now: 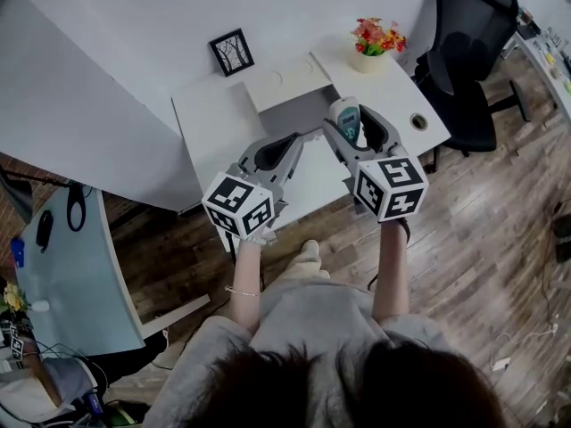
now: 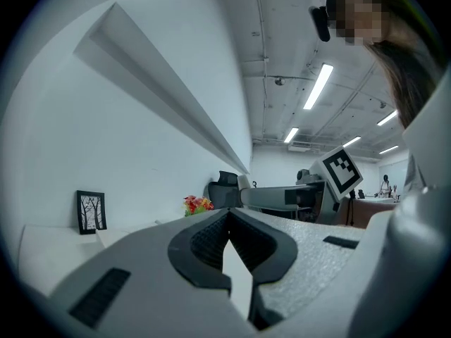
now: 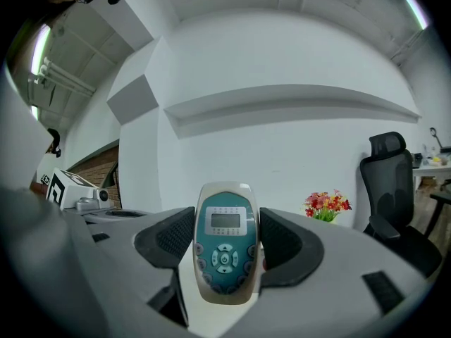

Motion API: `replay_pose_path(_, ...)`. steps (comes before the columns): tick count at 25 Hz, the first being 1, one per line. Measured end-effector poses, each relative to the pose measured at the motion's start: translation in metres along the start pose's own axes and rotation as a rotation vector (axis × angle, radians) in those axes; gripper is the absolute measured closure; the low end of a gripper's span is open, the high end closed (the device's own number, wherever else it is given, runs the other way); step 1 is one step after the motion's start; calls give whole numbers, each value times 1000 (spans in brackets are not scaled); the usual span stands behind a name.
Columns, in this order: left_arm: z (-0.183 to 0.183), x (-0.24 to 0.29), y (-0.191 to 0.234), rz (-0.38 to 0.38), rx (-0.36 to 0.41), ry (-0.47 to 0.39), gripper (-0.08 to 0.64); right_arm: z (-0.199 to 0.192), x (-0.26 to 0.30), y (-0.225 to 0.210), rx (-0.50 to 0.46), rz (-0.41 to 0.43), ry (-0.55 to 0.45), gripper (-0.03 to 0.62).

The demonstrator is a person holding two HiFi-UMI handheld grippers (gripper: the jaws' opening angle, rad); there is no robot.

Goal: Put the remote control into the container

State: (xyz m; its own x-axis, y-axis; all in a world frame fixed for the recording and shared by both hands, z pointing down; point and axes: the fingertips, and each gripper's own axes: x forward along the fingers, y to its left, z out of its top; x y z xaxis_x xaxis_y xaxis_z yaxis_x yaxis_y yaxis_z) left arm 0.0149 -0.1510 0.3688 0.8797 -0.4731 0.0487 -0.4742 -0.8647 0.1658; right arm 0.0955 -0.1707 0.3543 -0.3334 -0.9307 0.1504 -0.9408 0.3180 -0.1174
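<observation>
Teal-faced remote control (image 3: pixel 224 245) sits clamped between the right gripper (image 3: pixel 227 232) jaws above the white desk (image 1: pixel 214 123); the left gripper (image 2: pixel 227 225) is closed, empty.

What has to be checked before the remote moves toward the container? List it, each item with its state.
1. Remote control clamped between the right gripper's jaws: ok.
2. Left gripper shut on nothing, clear of the remote control: ok.
3. White box at the back of the desk is an open container: cannot tell.
4. Nothing stands on the desk between the remote control and the white box: ok.
5. Flower pot stands apart from the white box: ok.
</observation>
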Motion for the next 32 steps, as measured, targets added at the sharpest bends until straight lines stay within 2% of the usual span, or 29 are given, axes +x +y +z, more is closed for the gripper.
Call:
replay_pose_path(17, 6, 33, 52, 13, -7, -15, 557, 1, 61, -22, -25, 30, 37, 305)
replay_pose_path(21, 2, 39, 62, 47, -24, -9, 557, -2, 74, -28, -34, 64, 62, 305)
replay_pose_path(32, -13, 67, 94, 195, -94, -3, 557, -11, 126, -49, -89, 226, 159, 305)
